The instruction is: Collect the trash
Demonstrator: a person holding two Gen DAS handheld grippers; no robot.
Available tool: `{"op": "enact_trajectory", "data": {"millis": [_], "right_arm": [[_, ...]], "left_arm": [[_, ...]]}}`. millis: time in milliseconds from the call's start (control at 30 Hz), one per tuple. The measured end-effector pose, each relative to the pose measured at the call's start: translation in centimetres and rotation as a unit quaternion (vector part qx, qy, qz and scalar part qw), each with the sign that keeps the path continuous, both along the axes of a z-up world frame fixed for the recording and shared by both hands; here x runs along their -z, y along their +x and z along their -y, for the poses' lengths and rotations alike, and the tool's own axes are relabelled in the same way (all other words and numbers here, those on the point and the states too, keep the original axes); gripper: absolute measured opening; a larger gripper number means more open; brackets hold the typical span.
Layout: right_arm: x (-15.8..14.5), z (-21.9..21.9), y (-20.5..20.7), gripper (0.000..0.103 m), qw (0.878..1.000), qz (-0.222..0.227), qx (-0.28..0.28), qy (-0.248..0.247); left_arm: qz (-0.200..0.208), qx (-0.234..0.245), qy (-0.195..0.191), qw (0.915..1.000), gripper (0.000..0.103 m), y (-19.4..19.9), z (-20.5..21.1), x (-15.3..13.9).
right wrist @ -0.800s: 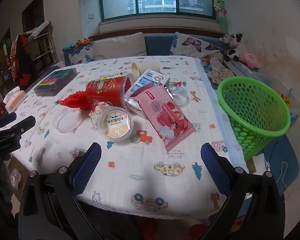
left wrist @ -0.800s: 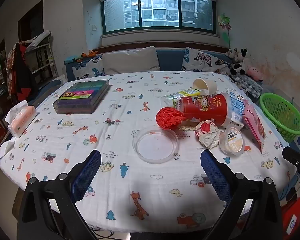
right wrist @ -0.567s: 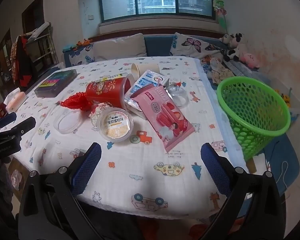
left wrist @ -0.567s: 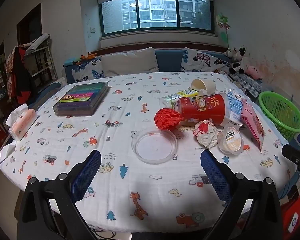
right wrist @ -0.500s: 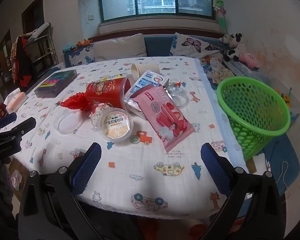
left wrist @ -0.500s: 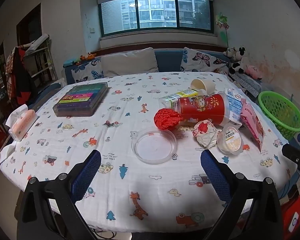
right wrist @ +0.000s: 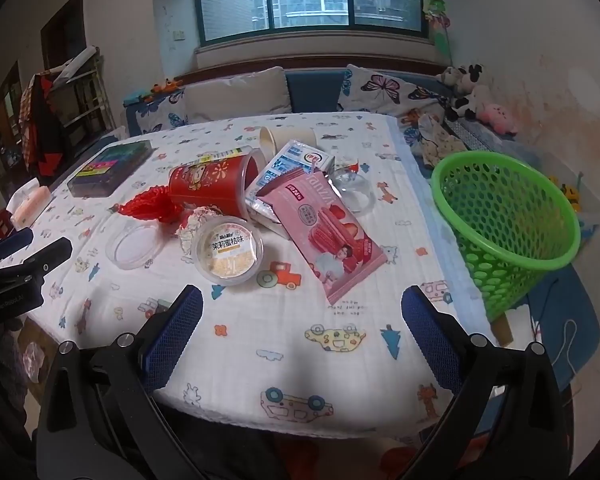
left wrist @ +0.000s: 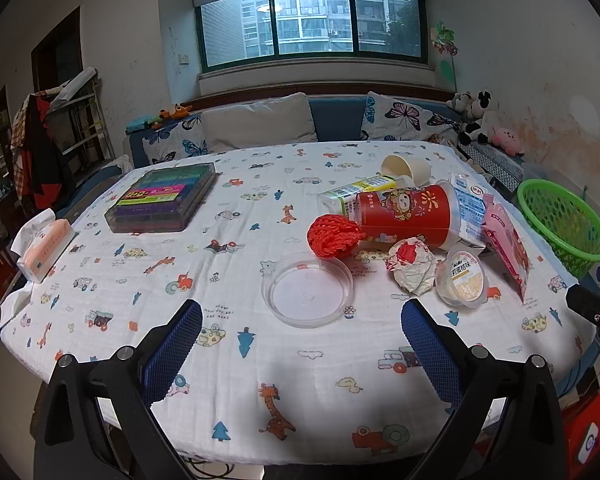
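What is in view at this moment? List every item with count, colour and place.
table: 1, white cartoon-print cloth, centre
clear lid: 1, transparent, nearest the left tongs
red net: 1, red, behind the lid
red cup: 1, red, on its side
crumpled wrapper: 1, white and red, before the cup
jelly cup: 1, clear, yellow label
pink packet: 1, pink, flat
milk carton: 1, blue-white, under the packet
paper cup: 1, cream, tipped
green basket: 1, beside the table
marker case: 1, multicoloured, far left
tissue pack: 1, pink, left edge
left tongs: open, empty
right tongs: open, empty
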State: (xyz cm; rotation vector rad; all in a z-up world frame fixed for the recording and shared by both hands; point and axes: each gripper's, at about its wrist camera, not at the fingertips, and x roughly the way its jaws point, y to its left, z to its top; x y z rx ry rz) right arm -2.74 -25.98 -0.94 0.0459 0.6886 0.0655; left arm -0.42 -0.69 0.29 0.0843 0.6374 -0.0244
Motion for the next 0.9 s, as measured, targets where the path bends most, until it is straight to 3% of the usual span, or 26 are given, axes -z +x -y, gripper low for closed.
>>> {"op": "enact_trajectory", "data": {"millis": [900], "right_arm": [[1.0, -0.1, 0.5, 0.099, 1.000, -0.007, 0.003, 0.000]], "left_arm": [[-0.009, -0.001, 0.006, 0.9999, 0.097, 0.9, 0.0, 1.0]]}}
